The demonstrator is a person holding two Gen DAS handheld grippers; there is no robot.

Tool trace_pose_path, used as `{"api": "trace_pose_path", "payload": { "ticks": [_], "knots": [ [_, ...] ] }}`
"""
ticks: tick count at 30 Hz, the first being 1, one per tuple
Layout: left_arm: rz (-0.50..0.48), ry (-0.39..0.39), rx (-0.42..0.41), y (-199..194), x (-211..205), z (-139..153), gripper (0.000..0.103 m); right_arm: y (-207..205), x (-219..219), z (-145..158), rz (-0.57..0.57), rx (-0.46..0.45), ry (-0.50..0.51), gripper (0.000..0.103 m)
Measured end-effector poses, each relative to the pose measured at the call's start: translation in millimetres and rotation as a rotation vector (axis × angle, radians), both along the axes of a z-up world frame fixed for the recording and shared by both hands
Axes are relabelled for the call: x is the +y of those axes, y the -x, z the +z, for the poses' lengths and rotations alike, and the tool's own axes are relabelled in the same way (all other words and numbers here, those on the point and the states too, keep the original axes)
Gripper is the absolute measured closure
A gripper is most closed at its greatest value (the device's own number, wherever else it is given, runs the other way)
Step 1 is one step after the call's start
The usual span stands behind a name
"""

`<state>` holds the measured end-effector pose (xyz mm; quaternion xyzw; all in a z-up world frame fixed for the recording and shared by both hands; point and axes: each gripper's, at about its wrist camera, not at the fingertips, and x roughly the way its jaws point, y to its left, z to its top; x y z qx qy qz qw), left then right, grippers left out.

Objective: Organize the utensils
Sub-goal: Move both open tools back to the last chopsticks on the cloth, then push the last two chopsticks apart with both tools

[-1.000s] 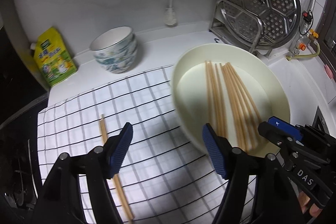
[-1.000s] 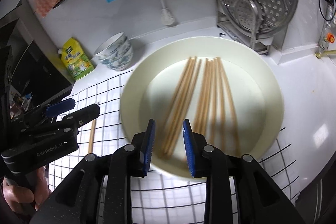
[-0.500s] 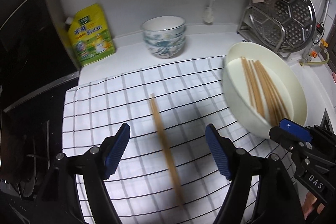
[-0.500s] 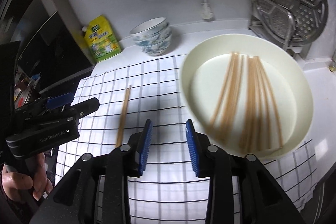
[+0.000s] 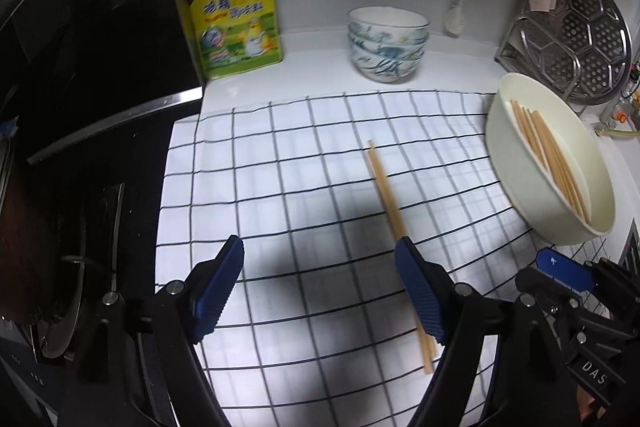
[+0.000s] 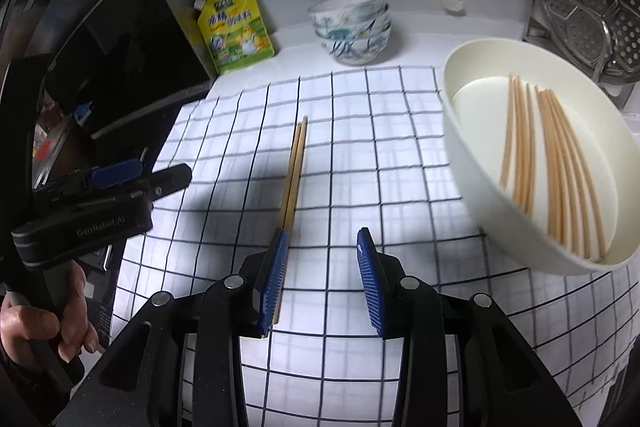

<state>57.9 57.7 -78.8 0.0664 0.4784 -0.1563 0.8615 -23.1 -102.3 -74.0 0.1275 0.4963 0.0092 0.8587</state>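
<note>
Both tongs, left tongs (image 5: 320,287) and right tongs (image 6: 322,279), are spread and empty. A pair of chopsticks (image 6: 294,173) lies on the checked cloth (image 6: 400,155), more in the bowl (image 6: 472,163) to the right. Gripped unevenly, the pair could split or roll apart.

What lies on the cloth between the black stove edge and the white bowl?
A pair of chopsticks lies on the checked cloth between the stove and the white bowl, seen in the right wrist view.

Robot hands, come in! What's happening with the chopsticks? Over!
Left gripper open, empty. Right gripper open, empty. Chopstick pair flat on checked cloth; more chopsticks in cream bowl. Nothing blocking the pair.
</note>
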Motion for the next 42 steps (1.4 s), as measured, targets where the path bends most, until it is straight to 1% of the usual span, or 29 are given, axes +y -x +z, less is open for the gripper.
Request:
{"api": "trace_pose_path", "payload": {
  "ticks": [9,17,20,29,35,36,37,38,39,40,42],
  "knots": [
    [0.003,-0.021,0.015,1,13,-17,0.027,1,10,-30,-0.002,0.046,-0.006,0.068],
    [-0.004,-0.021,0.057,4,14,-35,0.026,-7,23,-57,0.022,0.097,-0.005,0.068],
    [-0.008,-0.023,0.068,5,12,-40,0.026,-10,29,-61,0.034,0.099,-0.001,0.068],
    [-0.003,-0.033,0.089,2,14,-50,0.026,-19,43,-73,0.068,0.117,0.056,0.068],
    [0.004,-0.037,0.094,-1,15,-52,0.026,-19,50,-75,0.091,0.104,0.093,0.068],
    [0.003,-0.037,0.095,-1,14,-53,0.026,-19,52,-75,0.099,0.102,0.106,0.072],
    [0.0,-0.04,0.094,-1,12,-54,0.026,-18,55,-76,0.108,0.1,0.131,0.084],
    [-0.003,-0.042,0.095,-1,10,-55,0.026,-18,57,-76,0.113,0.099,0.152,0.093],
    [-0.006,-0.042,0.096,-1,8,-56,0.025,-18,56,-76,0.115,0.101,0.156,0.096],
    [-0.007,-0.042,0.097,-1,6,-57,0.025,-18,53,-76,0.111,0.1,0.139,0.097],
    [-0.014,-0.04,0.103,-1,1,-60,0.025,-16,47,-76,0.098,0.101,0.137,0.097]
  ]
}}
